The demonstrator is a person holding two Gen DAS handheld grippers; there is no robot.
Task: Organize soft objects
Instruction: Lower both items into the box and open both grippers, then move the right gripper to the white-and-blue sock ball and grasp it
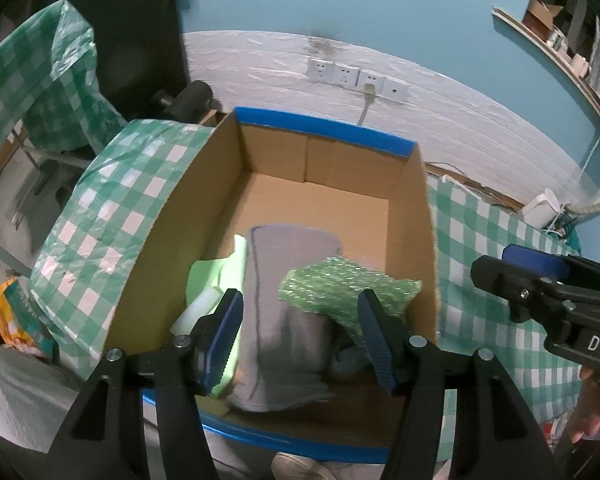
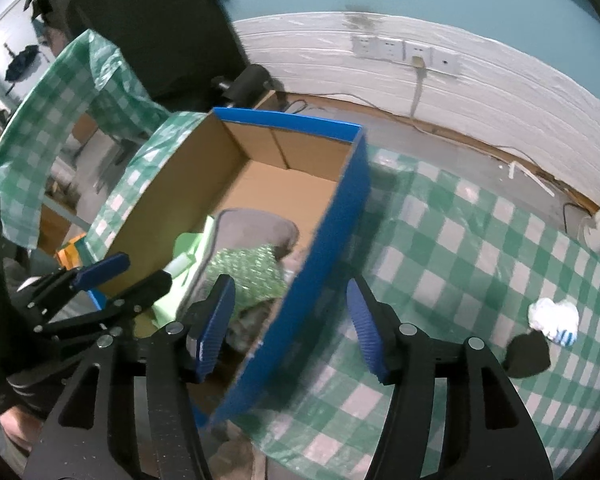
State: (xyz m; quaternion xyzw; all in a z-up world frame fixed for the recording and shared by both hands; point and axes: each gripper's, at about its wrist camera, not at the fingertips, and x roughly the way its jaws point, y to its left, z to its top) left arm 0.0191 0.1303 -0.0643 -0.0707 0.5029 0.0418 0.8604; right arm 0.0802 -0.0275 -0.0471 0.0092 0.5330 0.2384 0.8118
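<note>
Beyond the grey towel [image 1: 288,280] (near end), box floor [image 1: 324,204] lies bare.

The box [image 1: 332,168] sat on the table [image 2: 480,248]; inside lay a towel [image 1: 288,280], bubble wrap [image 1: 340,288] at its 3 o'clock.

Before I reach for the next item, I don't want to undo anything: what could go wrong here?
The right gripper straddles the box wall; moving sideways could snag it. The green bubble wrap lies loose on the grey cloth and may catch the left gripper. The white sock still lies outside.
</note>
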